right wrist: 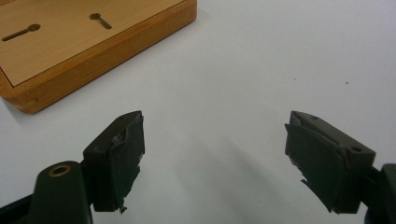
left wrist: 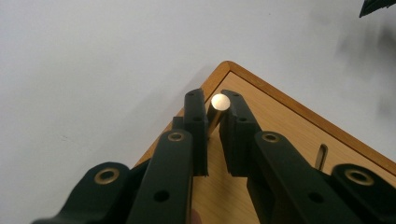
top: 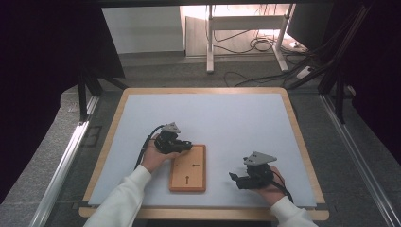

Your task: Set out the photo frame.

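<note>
Peg (left wrist: 218,108): a short metal pin, clamped between the jaws of the left claw (left wrist: 214,122) over the far left corner of the board (top: 188,168), which lies on the table (top: 227,118). Insertion appears to be the step in hand; next, the peg must be lined up with a slot (left wrist: 320,156). The slots (right wrist: 100,20) are seen empty. The right claw (right wrist: 212,154) is held wide open, nothing in it, just beside the board.

High view looks down from above; both gripper views sit close, sharing the wooden board (top: 188,168).
</note>
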A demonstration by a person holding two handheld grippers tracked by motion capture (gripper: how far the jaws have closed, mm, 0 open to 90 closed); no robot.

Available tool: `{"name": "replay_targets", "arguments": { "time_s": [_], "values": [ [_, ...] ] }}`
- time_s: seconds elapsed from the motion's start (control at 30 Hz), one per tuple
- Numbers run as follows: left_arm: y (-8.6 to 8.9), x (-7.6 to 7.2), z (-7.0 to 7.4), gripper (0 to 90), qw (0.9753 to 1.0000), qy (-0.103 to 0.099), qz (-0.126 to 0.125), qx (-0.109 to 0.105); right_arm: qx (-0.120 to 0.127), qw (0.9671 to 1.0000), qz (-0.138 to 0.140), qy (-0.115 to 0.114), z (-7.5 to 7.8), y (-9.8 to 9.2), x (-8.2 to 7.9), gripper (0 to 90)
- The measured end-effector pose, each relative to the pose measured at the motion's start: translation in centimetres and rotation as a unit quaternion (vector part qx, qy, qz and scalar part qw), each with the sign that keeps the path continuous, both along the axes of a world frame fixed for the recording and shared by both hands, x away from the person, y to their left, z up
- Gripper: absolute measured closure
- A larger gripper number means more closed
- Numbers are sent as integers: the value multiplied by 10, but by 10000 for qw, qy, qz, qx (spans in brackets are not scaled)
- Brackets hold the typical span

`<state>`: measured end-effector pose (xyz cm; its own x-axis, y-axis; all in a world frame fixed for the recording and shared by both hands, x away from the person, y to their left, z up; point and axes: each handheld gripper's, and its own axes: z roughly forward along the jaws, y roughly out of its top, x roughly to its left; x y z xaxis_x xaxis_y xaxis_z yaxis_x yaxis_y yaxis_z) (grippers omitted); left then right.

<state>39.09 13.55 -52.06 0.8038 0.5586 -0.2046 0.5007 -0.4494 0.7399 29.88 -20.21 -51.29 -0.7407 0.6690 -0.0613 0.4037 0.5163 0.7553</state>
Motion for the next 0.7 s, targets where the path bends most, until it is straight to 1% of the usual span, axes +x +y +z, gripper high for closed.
{"name": "replay_targets", "arguments": {
  "time_s": [0.13,0.23,0.27,0.37,0.5,0.7],
  "values": [
    [0,0,0,825,10000,12,0,4,1,10000,2,3,0,0,0,202],
    [0,1,1,823,10000,62,-11,11,-8,10000,8,28,0,0,0,205],
    [0,2,1,821,9999,118,-16,-21,-7,10000,7,34,0,0,0,205],
    [0,3,1,820,9999,136,-43,0,0,10000,6,33,0,0,0,205],
    [2,6,1,813,9996,233,-124,-55,2,10000,31,3,0,0,-1,207],
    [3,9,0,810,9993,314,-169,-107,-5,9999,106,1,0,3,-2,207]
  ]
}}
